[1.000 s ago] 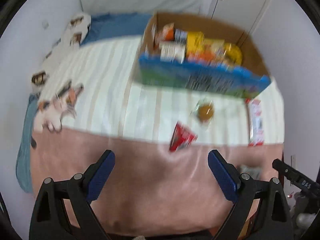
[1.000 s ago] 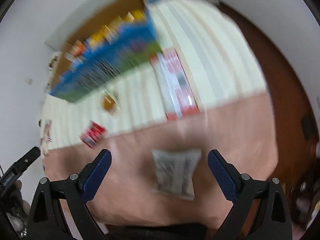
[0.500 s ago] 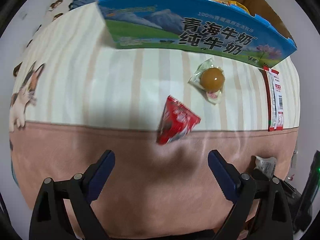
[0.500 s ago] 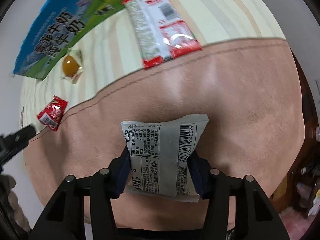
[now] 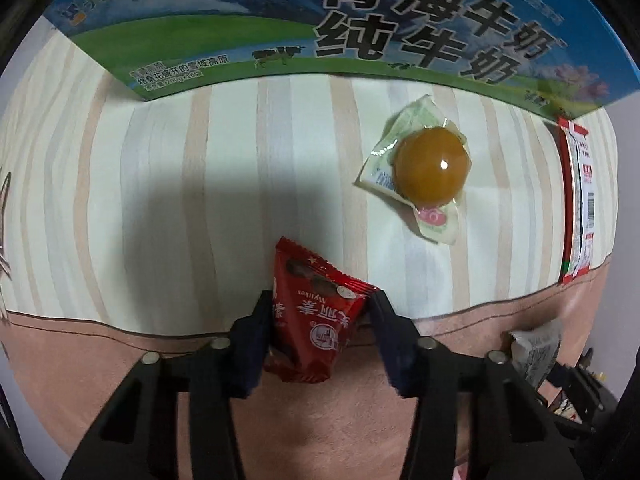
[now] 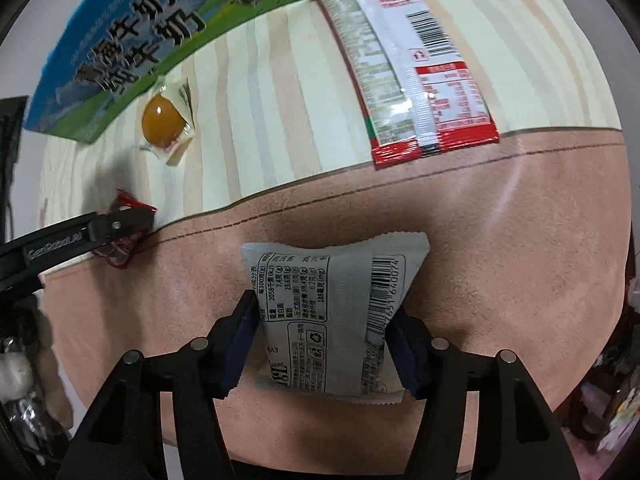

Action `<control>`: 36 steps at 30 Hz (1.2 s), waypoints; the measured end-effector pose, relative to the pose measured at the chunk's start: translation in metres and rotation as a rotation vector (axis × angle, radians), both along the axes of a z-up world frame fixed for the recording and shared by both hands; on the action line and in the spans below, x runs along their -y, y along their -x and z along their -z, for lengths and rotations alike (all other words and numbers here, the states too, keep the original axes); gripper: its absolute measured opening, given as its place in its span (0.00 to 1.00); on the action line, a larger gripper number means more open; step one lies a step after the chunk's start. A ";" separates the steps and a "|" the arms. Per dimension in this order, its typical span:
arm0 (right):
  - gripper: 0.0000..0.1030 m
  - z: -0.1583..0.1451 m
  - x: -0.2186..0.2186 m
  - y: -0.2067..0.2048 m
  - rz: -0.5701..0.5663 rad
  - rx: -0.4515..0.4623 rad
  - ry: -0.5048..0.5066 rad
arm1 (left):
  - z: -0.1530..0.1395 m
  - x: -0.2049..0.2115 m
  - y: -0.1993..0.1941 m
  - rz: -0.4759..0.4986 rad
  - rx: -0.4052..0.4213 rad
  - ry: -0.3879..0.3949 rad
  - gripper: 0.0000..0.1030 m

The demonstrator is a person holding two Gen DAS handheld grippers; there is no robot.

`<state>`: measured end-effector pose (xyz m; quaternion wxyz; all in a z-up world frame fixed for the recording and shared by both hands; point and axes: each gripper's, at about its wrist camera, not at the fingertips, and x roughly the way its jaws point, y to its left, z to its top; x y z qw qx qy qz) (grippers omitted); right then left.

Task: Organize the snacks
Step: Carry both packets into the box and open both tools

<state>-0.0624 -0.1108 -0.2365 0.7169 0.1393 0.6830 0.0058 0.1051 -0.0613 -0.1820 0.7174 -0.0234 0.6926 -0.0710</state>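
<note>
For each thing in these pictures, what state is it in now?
Left gripper: shut on the red packet.
Right gripper: shut on the grey packet.
Wrapped yellow sweet: lying loose on the striped bedcover.
Long red and white packet: lying flat.
Milk carton box: standing on the bedcover.

A cream bedspread with pale beige and grey stripes gives way along a stitched seam to a band of dusty pink fabric nearer the cameras (a cartoon animal print shows only partly at the left view's edge).
</note>
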 end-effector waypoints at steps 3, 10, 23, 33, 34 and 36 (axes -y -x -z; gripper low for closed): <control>0.61 0.007 -0.011 0.000 -0.041 0.000 0.042 | 0.001 -0.005 0.012 -0.015 0.000 -0.001 0.41; 0.49 -0.003 -0.014 0.009 -0.018 0.033 0.003 | -0.003 -0.024 0.058 -0.083 -0.022 0.052 0.40; 0.49 -0.095 -0.009 -0.008 -0.021 0.172 -0.195 | -0.087 -0.045 0.075 -0.163 0.052 0.276 0.38; 0.49 -0.203 -0.005 -0.077 -0.091 0.356 -0.218 | -0.180 -0.036 -0.023 -0.128 0.207 0.353 0.38; 0.49 -0.208 -0.007 -0.090 -0.096 0.370 -0.204 | -0.186 -0.035 -0.030 -0.127 0.216 0.350 0.38; 0.49 -0.220 -0.003 -0.113 -0.100 0.394 -0.172 | -0.195 -0.033 -0.056 -0.124 0.238 0.326 0.38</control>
